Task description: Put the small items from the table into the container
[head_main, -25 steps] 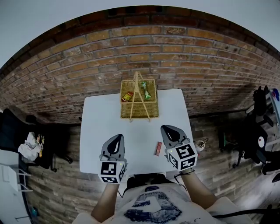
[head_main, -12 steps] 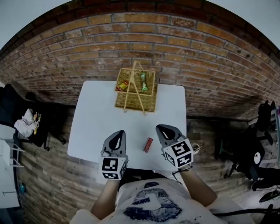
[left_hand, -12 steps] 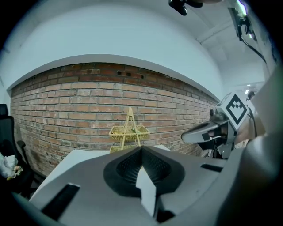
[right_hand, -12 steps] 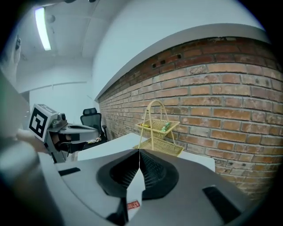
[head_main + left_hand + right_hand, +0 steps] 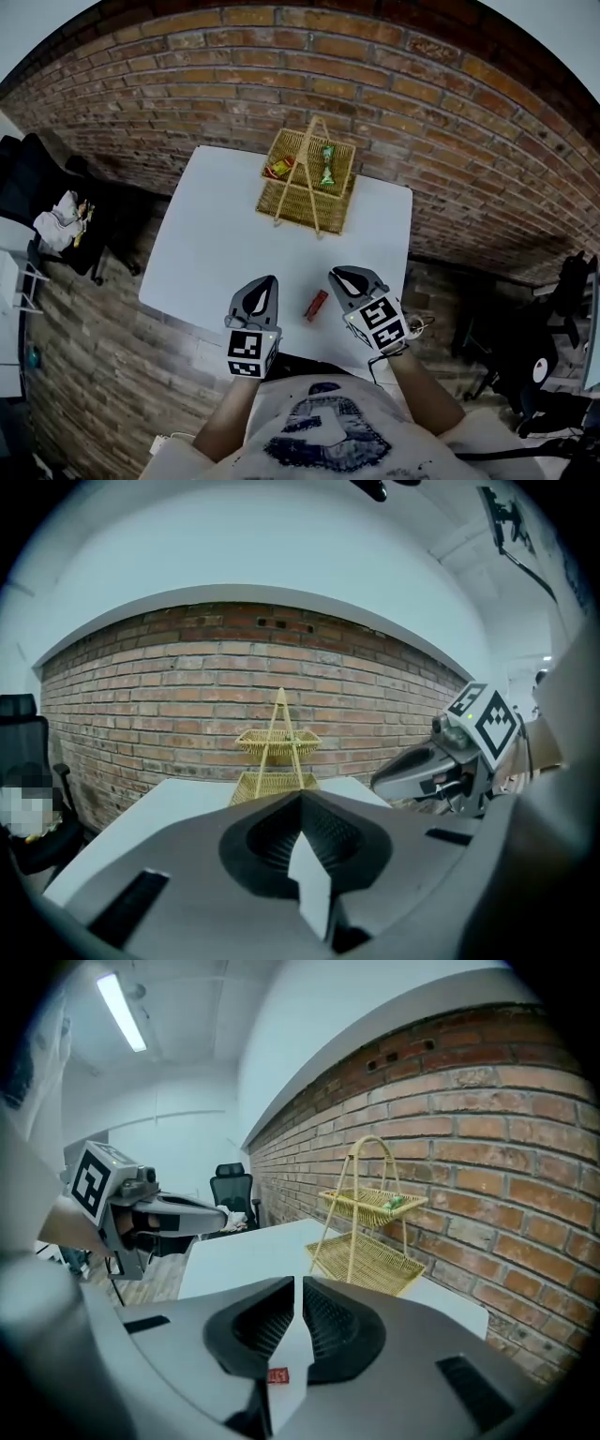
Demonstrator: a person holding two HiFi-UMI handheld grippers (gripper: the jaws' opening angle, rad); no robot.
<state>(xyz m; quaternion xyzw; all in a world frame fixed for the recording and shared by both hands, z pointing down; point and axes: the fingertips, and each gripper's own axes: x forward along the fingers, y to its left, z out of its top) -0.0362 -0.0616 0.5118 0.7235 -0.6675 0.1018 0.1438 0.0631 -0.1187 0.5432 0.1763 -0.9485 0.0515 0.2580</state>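
A small red oblong packet (image 5: 316, 305) lies on the white tabletop (image 5: 216, 253), low in the head view and close to the near edge. It sits between the two grippers. The left gripper (image 5: 271, 279) is just to its left and the right gripper (image 5: 335, 273) just to its right. Neither gripper touches the packet, and both tips point up the frame, a little past it.

In the left gripper view the jaws are pressed together with nothing between them. Past their tip the tabletop runs to the two-tier woven wicker basket (image 5: 305, 192) with a tall looped handle, which stands against the red brick wall (image 5: 281, 84). The right gripper shows at the right edge of that view.

In the right gripper view the jaws are also closed, with only a hairline slit between the pads and nothing gripped. A small red patch shows through the slit low in the frame. I cannot tell whether it is the packet. The basket stands in the right half of that view and the left gripper is at the left edge.

In the head view the basket is well apart from the packet, at the far side of the tabletop in the upper middle of the frame. Its top tier holds a red-and-yellow wrapper (image 5: 278, 169) on the left and a green-and-white wrapper (image 5: 326, 165) on the right.
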